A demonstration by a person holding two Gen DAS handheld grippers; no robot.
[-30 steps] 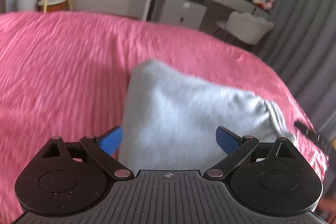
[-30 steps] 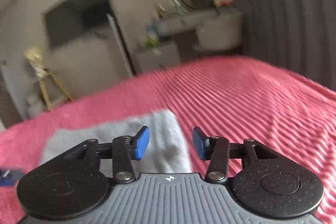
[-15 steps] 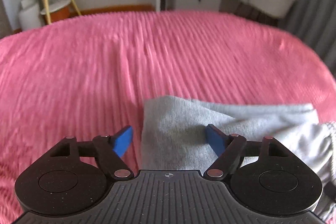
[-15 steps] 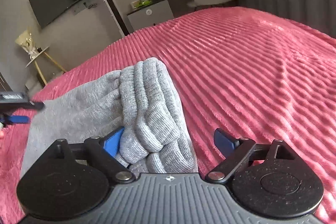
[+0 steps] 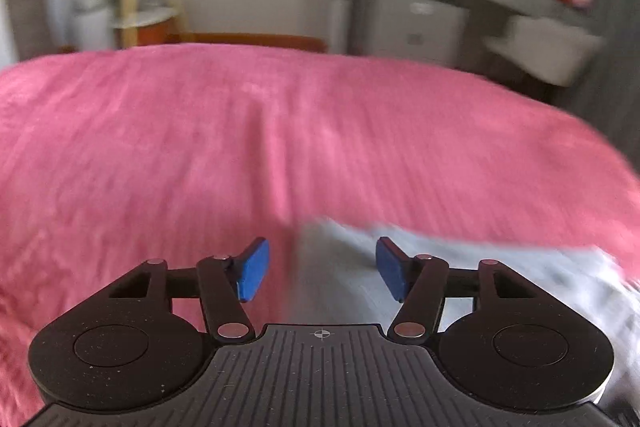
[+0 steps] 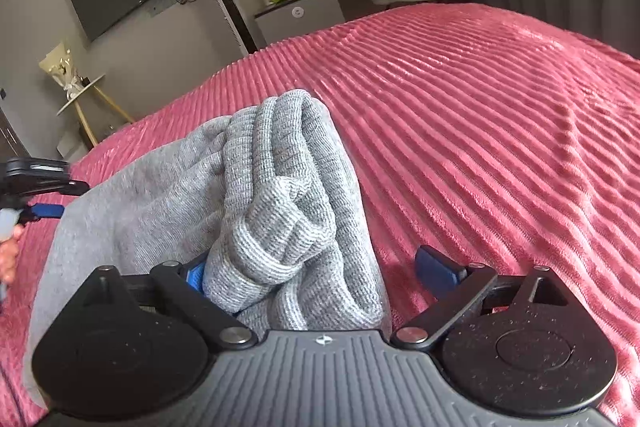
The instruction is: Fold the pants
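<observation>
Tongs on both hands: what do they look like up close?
Both match. The left tongs and right tongs have blue pads on black speckled link arms with silver pivot pins, round black discs at each side, and a ribbed grey body marked with a small crosshair.

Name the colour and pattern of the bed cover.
Pink, with raised ribbed stripes; the bed cover shows best in the right wrist view.

Left gripper point(image 5: 319, 269), right gripper point(image 6: 316, 273): black speckled housings, ribbed grey centre, silver rivets, blue-padded fingers point(image 5: 252, 269).
</observation>
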